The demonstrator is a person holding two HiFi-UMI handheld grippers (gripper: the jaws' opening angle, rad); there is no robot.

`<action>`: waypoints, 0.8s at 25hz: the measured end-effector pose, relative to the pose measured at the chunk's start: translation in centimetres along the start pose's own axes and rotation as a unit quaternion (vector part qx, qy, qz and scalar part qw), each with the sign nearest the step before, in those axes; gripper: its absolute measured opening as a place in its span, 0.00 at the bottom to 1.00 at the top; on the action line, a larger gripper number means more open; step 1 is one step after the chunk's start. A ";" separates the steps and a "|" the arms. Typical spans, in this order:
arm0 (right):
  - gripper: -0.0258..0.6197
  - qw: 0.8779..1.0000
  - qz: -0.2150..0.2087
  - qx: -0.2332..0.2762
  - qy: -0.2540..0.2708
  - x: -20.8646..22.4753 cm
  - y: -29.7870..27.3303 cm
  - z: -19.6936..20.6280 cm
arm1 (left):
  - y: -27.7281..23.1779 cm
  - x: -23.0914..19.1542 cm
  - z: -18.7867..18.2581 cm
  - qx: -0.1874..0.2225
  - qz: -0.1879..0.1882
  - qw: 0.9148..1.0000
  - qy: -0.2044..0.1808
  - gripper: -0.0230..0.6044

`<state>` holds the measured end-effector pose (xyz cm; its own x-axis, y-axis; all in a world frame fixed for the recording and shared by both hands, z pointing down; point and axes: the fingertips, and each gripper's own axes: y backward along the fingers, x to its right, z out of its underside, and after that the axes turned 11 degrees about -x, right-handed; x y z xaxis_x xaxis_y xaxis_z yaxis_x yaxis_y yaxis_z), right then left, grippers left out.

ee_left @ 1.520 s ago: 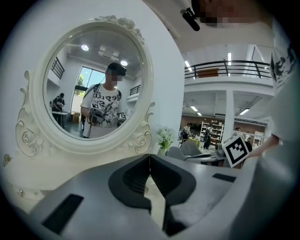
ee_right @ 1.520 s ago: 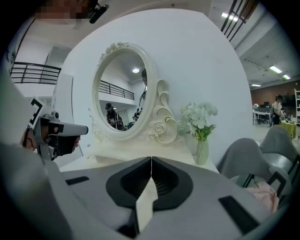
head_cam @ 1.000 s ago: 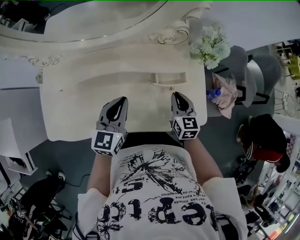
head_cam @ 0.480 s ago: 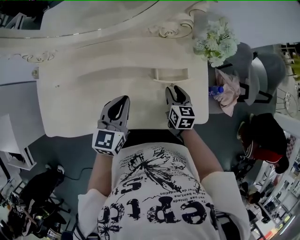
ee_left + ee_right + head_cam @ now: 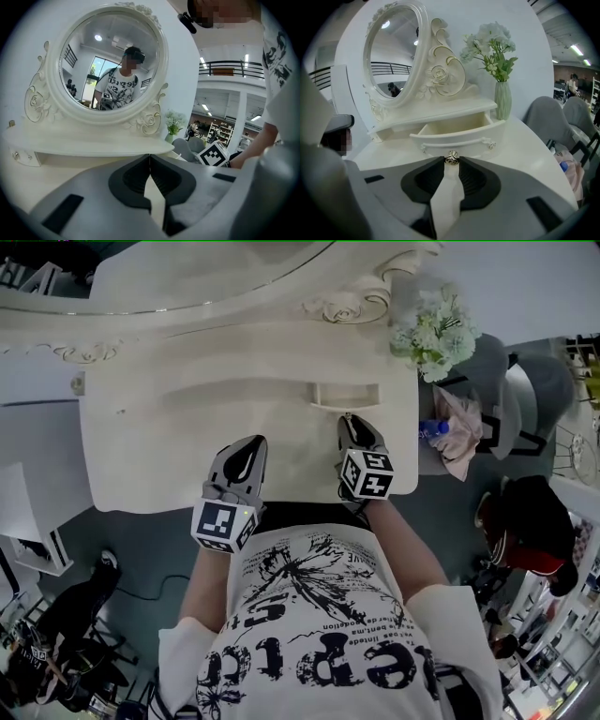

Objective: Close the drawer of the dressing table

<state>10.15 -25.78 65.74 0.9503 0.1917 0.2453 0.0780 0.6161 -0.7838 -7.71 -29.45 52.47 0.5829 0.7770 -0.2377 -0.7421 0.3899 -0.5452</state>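
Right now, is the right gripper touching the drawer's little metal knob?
Touching. In the right gripper view the jaws of the right gripper, which have just been closing, pinch the drawer knob between their tips, with no gap on either side.

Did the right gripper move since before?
Yes. The right gripper slid forward over the cream dressing table toward its open drawer; its jaws have just been closing, the drawer's small metal knob between them.

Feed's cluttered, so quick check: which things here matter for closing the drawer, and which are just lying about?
Job:
open cream drawer
small metal knob on its front
cream dressing table

Lying about:
green vase of white flowers
oval mirror
grey chair
blue-capped bottle
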 end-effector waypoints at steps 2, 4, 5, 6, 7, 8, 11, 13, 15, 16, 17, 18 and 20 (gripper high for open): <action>0.21 1.000 -0.001 -0.001 0.002 0.1 0.0 -0.1 | -0.2 0.1 -0.1 0.000 0.001 1.000 0.000 0.07; 0.21 1.000 0.000 -0.003 0.003 0.1 -0.3 -0.3 | -0.2 0.1 -0.1 -0.003 0.000 1.000 -0.003 0.07; 0.21 1.000 0.000 -0.003 0.002 0.1 -0.4 -0.4 | -0.2 0.0 -0.2 -0.004 -0.001 1.000 -0.004 0.07; 0.21 1.000 -0.002 -0.002 0.001 0.1 -0.5 -0.6 | -0.2 0.0 -0.3 -0.004 -0.002 1.000 -0.005 0.07; 0.21 1.000 -0.005 -0.002 0.001 0.0 -0.6 -0.9 | -0.3 -0.1 -0.4 -0.004 -0.003 1.000 -0.005 0.07; 0.21 1.000 -0.009 -0.003 0.001 0.0 -0.7 -1.1 | -0.3 -0.1 -0.4 -0.004 -0.004 1.000 -0.004 0.07; 0.21 1.000 -0.016 -0.008 0.003 0.1 -1.3 -1.9 | -0.5 0.1 -0.4 -0.007 -0.005 1.000 -0.003 0.07; 0.21 1.000 -0.017 -0.010 0.003 0.2 -1.7 -2.4 | -0.6 0.3 -0.3 -0.009 -0.004 1.000 -0.004 0.07; 0.21 1.000 -0.017 -0.011 0.003 0.2 -2.0 -2.9 | -0.8 0.4 -0.3 -0.011 -0.004 1.000 -0.003 0.07; 0.21 1.000 -0.015 -0.010 0.005 0.3 -2.2 -3.2 | -0.8 0.4 -0.3 -0.011 -0.005 1.000 -0.001 0.07; 0.21 1.000 -0.014 -0.010 0.008 0.3 -2.3 -3.4 | -0.9 0.3 -0.4 -0.011 -0.007 1.000 0.000 0.07; 0.21 1.000 -0.014 -0.010 0.010 0.3 -2.4 -3.5 | -0.8 0.3 -0.5 -0.010 -0.009 1.000 0.002 0.07; 0.21 1.000 -0.016 -0.010 0.012 0.3 -2.5 -3.7 | -0.8 0.2 -0.8 -0.008 -0.011 1.000 0.003 0.07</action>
<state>11.34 -30.11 65.69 0.9544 0.1529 0.2566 0.1142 0.6069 -0.7865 -6.74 -30.01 52.27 0.6019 0.7645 -0.2306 -0.7234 0.3997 -0.5629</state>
